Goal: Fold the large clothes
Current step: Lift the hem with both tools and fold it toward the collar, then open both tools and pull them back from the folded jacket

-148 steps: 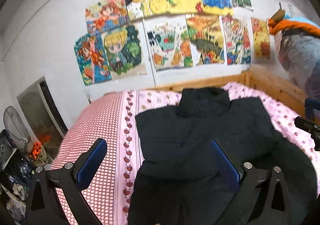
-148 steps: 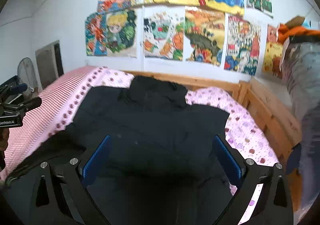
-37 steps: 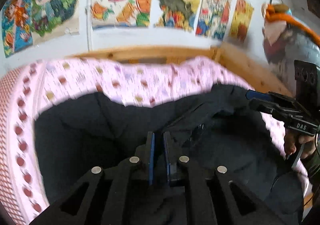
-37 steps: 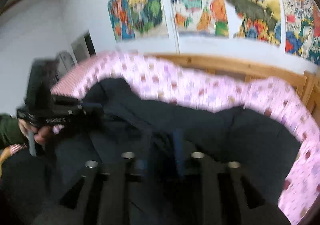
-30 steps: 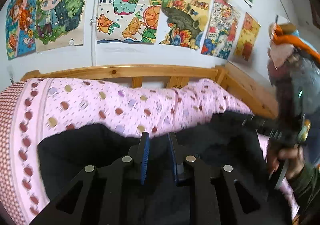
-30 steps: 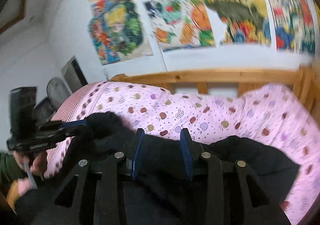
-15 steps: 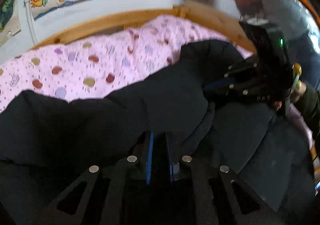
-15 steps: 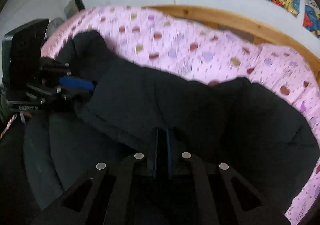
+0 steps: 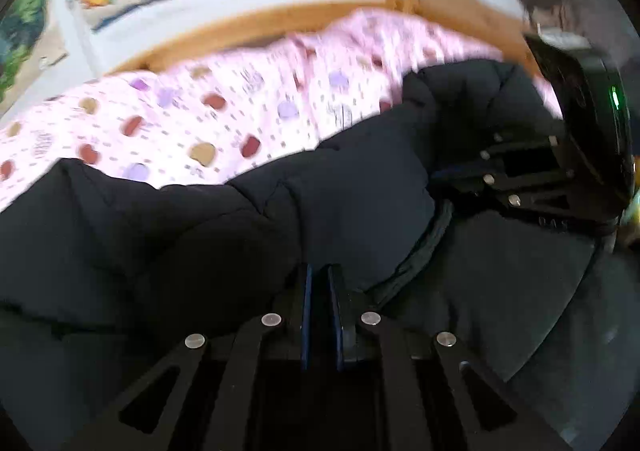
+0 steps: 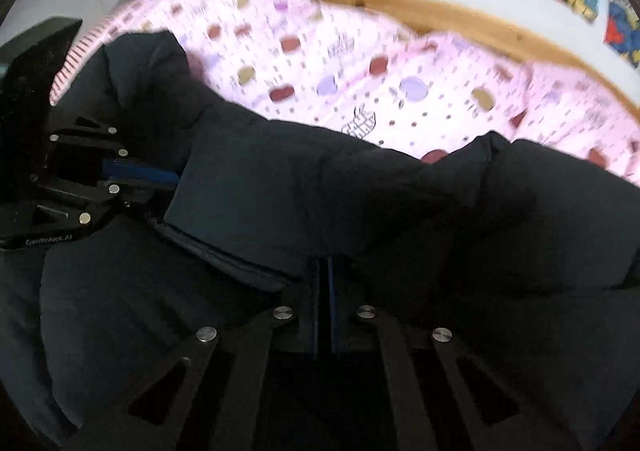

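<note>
Both grippers are down on the black padded jacket (image 9: 352, 195), which lies across the pink dotted bedsheet (image 9: 224, 119) of a wooden-framed bed (image 10: 460, 21). The left gripper (image 9: 320, 291) has its blue pads nearly together with a fold of dark fabric between them, so it reads as pinching the jacket's edge. The right gripper (image 10: 323, 283) is pinched narrow too, on another part of the same folded edge. Each one also shows in the other's camera: the right gripper (image 9: 520, 179) out to the side in the left wrist view, biting the garment near its puffy top corner, and the left gripper (image 10: 100, 179) likewise in the right wrist view.

The step looks like a lengthwise fold in progress: the upper part of the jacket is doubled toward the camera over the lower part, and a ribbed or zippered edge (image 9: 420, 255) peeks out under the flap. Both views are motion-blurred, so exactly which seam each tool holds is hard to tell.

What's next? In my judgement, carry the two held corners down evenly and lay them on the layer beneath, lining up the edges. Keep both sides level, because this thick padding will likely bunch or spring back if one side lags. Then let go and press flat.
</note>
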Tool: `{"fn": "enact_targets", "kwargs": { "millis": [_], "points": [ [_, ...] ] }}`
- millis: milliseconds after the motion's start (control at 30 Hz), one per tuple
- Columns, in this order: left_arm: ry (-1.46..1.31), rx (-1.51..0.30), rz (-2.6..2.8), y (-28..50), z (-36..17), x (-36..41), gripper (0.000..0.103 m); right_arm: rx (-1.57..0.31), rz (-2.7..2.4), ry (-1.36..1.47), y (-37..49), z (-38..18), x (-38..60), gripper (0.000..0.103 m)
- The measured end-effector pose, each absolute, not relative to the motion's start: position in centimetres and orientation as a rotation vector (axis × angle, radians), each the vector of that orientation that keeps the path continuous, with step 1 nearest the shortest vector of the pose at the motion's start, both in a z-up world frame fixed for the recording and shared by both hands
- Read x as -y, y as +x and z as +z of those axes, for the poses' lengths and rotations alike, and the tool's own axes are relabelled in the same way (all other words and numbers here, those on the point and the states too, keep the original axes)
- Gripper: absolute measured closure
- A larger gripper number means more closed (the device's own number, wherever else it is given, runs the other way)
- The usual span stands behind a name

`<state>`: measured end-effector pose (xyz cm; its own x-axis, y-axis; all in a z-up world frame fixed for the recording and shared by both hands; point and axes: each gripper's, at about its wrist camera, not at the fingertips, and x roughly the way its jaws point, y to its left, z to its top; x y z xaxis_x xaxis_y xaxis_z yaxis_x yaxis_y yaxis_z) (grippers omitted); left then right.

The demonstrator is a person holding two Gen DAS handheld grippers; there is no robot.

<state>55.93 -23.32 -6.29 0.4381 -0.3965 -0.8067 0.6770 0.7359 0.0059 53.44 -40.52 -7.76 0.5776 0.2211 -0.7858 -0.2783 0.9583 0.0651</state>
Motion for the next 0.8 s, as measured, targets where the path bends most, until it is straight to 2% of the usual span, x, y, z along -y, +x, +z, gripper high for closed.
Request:
{"fn": "enact_targets", "kwargs": {
  "millis": [33, 133, 200, 267, 333, 367, 400, 467, 533, 600, 667, 800],
  "points": [
    [0.309, -0.883, -0.67, 55.6, -5.3, 22.9, 0.091, -0.881, 0.281, -0.059, 52.8, -6.8, 40.7, 0.1],
    [0.213, -0.835, -0.622, 54.3, -2.3, 22.0, 0.074, -0.792, 0.212, -0.032, 50.5, -3.8, 41.2, 0.086],
    [0.177, -0.777, -0.579, 53.0, -0.4, 21.3, 0.062, -0.757, 0.178, -0.009, 49.2, -2.2, 41.6, 0.057],
    [0.147, -0.728, -0.53, 51.7, 1.3, 20.8, 0.033, -0.725, 0.152, 0.008, 48.1, -0.8, 41.9, 0.051],
    [0.122, -0.682, -0.476, 50.6, 2.9, 19.9, 0.022, -0.707, 0.134, 0.026, 46.8, 0.1, 42.0, 0.05],
    [0.104, -0.661, -0.459, 49.9, 3.6, 19.5, 0.02, -0.701, 0.129, 0.031, 46.1, 0.2, 42.3, 0.047],
    [0.09, -0.649, -0.447, 49.5, 4.0, 18.7, 0.018, -0.69, 0.119, 0.034, 45.5, 0.9, 42.3, 0.039],
    [0.068, -0.627, -0.408, 48.8, 5.0, 18.6, 0.008, -0.658, 0.101, 0.03, 43.9, 2.2, 42.3, 0.028],
    [0.054, -0.595, -0.375, 47.0, 6.4, 17.6, 0.005, -0.636, 0.095, 0.026, 42.9, 3.1, 42.2, 0.025],
    [0.051, -0.567, -0.346, 45.2, 7.5, 17.1, 0.003, -0.619, 0.08, 0.027, 41.6, 4.4, 41.9, 0.017],
    [0.053, -0.542, -0.307, 43.2, 8.7, 16.3, 0.001, -0.603, 0.065, 0.03, 40.0, 5.7, 41.7, 0.013],
    [0.039, -0.516, -0.244, 39.3, 10.1, 14.3, 0.0, -0.571, 0.06, 0.019, 36.5, 7.9, 40.9, 0.012]
  ]
}}
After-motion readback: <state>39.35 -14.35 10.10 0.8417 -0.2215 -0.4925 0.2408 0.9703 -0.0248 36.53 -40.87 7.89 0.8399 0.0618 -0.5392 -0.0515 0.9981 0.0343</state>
